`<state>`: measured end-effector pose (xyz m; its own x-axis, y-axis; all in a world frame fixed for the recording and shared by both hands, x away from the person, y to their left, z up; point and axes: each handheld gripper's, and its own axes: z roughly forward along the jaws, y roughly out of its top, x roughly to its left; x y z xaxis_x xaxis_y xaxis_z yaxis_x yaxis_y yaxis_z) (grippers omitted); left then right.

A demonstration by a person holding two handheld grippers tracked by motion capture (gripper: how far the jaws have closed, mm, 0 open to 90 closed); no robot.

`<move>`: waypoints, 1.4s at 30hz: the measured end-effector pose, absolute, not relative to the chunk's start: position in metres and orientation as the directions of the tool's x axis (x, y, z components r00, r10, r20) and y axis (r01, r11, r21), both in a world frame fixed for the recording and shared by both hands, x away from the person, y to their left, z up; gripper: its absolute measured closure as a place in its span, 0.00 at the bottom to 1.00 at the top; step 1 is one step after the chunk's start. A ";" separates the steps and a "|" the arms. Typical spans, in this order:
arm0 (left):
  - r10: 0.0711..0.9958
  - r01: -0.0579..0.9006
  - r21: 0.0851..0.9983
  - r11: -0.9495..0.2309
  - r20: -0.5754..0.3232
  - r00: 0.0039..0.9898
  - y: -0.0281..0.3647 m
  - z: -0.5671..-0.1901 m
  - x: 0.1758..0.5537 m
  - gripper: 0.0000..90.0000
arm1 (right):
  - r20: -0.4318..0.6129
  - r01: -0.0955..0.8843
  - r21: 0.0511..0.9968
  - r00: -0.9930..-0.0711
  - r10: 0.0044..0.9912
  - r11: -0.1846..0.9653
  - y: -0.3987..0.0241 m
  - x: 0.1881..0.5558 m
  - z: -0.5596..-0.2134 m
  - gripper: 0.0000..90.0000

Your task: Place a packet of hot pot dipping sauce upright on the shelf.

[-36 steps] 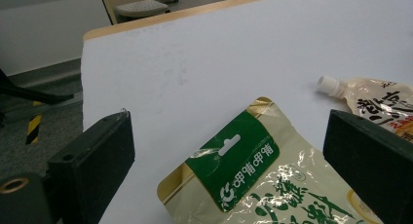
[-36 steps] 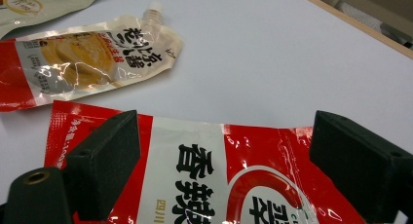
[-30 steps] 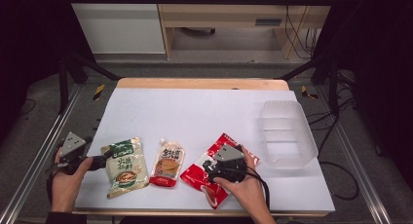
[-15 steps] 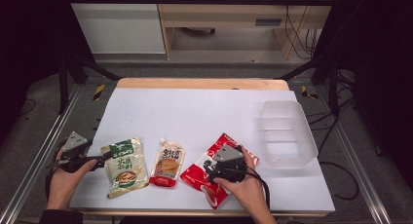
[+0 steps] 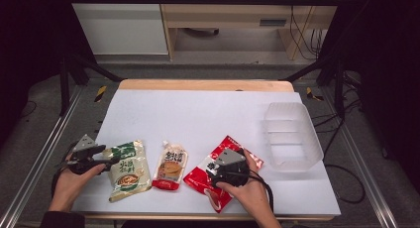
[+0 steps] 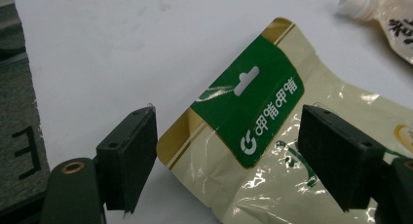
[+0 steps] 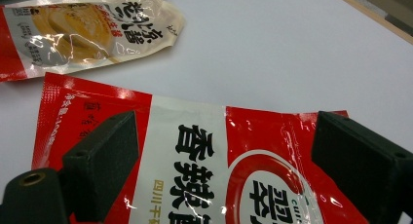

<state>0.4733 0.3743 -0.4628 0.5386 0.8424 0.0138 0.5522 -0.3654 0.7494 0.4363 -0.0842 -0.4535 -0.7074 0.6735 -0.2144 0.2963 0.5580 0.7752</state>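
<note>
Jaws of both grippers stand wide apart, each over its own packet, clamped on nothing. The left gripper (image 5: pixel 106 160) sits at the table's left edge with its tips at the top-left corner of the glossy cream plastic pouch with a green header band (image 5: pixel 129 168); in the left gripper view that pouch (image 6: pixel 272 151) lies just ahead, its green hang-hole tab between the two black pads, its long axis running away and rightward from the tongs. The right gripper (image 7: pixel 229 170) hovers low over the shiny red-and-white foil sachet (image 7: pixel 209 170), which lies flat and crinkled, long axis slanting across the jaws. In the high view this sachet (image 5: pixel 200 173) rests near the front edge, partly under the right hand (image 5: pixel 247 193). Between the two packets lies a slim cream-and-red spouted pouch (image 5: pixel 170 165). A frosted translucent plastic tub (image 5: pixel 292 136) stands well apart at right, nearer the right hand. The white table sheet (image 5: pixel 208 114) looks smooth and matte.
</note>
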 end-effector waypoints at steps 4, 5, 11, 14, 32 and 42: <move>0.841 0.561 0.749 -0.352 -0.010 0.542 0.374 -0.464 0.474 0.27 | -0.217 0.296 0.773 -0.708 0.672 0.562 -0.083 0.436 -0.454 0.12; 0.838 0.560 0.745 -0.363 -0.001 0.546 0.373 -0.464 0.473 0.28 | -0.218 0.295 0.771 -0.710 0.669 0.564 -0.083 0.436 -0.454 0.12; 0.839 0.550 0.770 -0.323 -0.036 0.544 0.378 -0.460 0.466 0.37 | -0.220 0.291 0.770 -0.715 0.664 0.568 -0.083 0.435 -0.454 0.12; 0.824 0.550 0.777 -0.305 -0.074 0.562 0.382 -0.457 0.458 0.43 | -0.220 0.293 0.770 -0.712 0.667 0.567 -0.083 0.436 -0.453 0.12; 0.810 0.596 0.713 -0.369 -0.068 0.582 0.383 -0.468 0.467 0.84 | -0.227 0.291 0.759 -0.719 0.657 0.582 -0.081 0.436 -0.455 0.13; 0.808 0.593 0.711 -0.378 -0.060 0.587 0.385 -0.458 0.464 1.00 | -0.223 0.295 0.764 -0.715 0.663 0.575 -0.083 0.437 -0.454 0.13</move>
